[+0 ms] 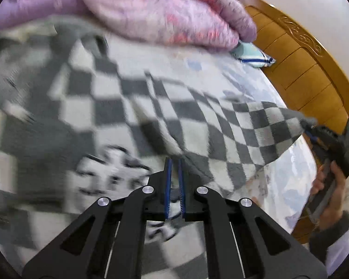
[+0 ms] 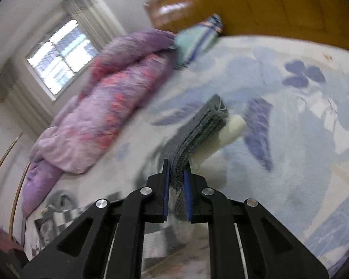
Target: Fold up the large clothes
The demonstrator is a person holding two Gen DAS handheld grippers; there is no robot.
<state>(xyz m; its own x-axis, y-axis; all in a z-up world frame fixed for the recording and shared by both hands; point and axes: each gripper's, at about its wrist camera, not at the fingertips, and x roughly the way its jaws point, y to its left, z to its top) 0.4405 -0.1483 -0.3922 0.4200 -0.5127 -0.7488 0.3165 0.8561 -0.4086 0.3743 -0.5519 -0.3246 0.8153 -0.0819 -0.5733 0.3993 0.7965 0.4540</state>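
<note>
A large grey-and-white checkered garment [image 1: 132,107] lies spread over the bed, blurred by motion. My left gripper [image 1: 174,162] is at its near edge, jaws shut with a thin fold of the cloth pinched between the blue pads [image 1: 167,186]. In the left wrist view my right gripper [image 1: 310,125] holds the garment's far right corner lifted off the sheet, with a person's hand [image 1: 332,186] around its handle. In the right wrist view the right gripper [image 2: 176,164] is shut on the garment's grey ribbed hem [image 2: 204,125], and a cream strip [image 2: 225,134] runs beside it.
A purple-pink quilt [image 1: 151,7] [image 2: 104,107] is heaped along the far side of the bed. A teal plaid pillow [image 1: 253,55] [image 2: 197,39] leans on the wooden headboard [image 1: 309,69] [image 2: 279,4]. The blue floral sheet [image 2: 302,139] covers the mattress. A window [image 2: 60,55] is on the left wall.
</note>
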